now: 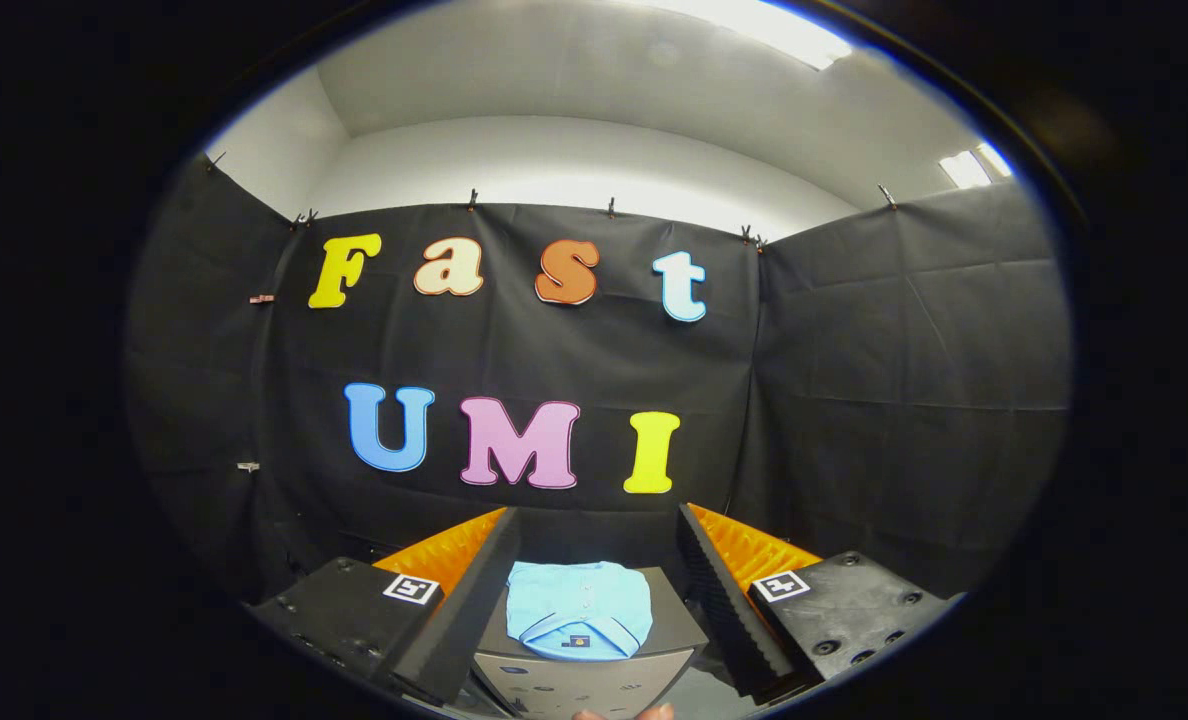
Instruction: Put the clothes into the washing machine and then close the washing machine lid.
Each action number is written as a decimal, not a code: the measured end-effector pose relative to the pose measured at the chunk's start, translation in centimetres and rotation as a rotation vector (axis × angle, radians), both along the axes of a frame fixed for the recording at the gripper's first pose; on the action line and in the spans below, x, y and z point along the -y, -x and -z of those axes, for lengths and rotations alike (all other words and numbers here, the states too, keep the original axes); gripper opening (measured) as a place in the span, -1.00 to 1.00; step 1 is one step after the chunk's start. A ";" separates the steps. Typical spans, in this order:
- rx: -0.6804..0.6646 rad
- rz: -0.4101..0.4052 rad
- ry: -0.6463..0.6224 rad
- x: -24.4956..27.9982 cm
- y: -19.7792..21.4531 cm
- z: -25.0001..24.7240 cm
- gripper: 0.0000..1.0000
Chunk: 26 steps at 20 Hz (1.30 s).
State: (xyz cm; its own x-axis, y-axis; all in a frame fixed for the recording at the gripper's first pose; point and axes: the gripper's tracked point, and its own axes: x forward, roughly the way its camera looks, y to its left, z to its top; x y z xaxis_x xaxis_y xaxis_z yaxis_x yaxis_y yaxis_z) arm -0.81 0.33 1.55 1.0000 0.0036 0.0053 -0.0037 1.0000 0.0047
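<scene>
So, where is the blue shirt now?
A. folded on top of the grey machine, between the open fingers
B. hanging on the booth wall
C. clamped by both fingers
A: the shirt lies folded on the machine, the gripper open around it.

From my seat I see a booth closed in by black cloth (574, 360): one panel straight across the far side, another angling in on the left (204, 380), another on the right (914, 380). The cloth hangs in creases from small clips (472, 198) along its top edge. Above it rises a plain white wall (574, 160) and a white ceiling (594, 70). A long bright light panel (774, 30) glows overhead on the far right, and a smaller bright fixture (972, 165) sits lower at the right.
</scene>
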 end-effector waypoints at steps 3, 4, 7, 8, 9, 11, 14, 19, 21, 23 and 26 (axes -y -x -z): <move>-0.007 -0.006 0.007 -0.3 -0.1 0.1 0.96; -0.007 -0.007 0.005 -0.3 -0.1 0.0 0.96; -0.011 -0.008 0.006 -0.6 -0.2 0.0 0.95; -0.012 -0.008 0.007 -0.6 -0.1 0.2 0.96; -0.013 -0.007 0.008 -0.6 -0.2 0.2 0.96; -0.018 -0.005 0.008 -0.8 -0.4 0.5 0.96; -0.033 -0.003 -0.005 -0.7 -0.9 1.3 0.96; -0.125 -0.011 -0.010 -0.5 -3.1 4.8 0.96; -0.148 -0.019 -0.003 -0.4 -4.3 5.8 0.96; -0.166 -0.024 0.009 -0.2 -6.0 6.9 0.96; -0.213 -0.043 -0.008 -0.2 -9.2 9.2 0.96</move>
State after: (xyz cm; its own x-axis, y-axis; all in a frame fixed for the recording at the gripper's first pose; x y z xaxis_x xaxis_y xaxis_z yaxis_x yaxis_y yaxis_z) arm 8.39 0.48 -7.64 0.9773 0.0472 -0.2064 -0.0445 0.9989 0.0175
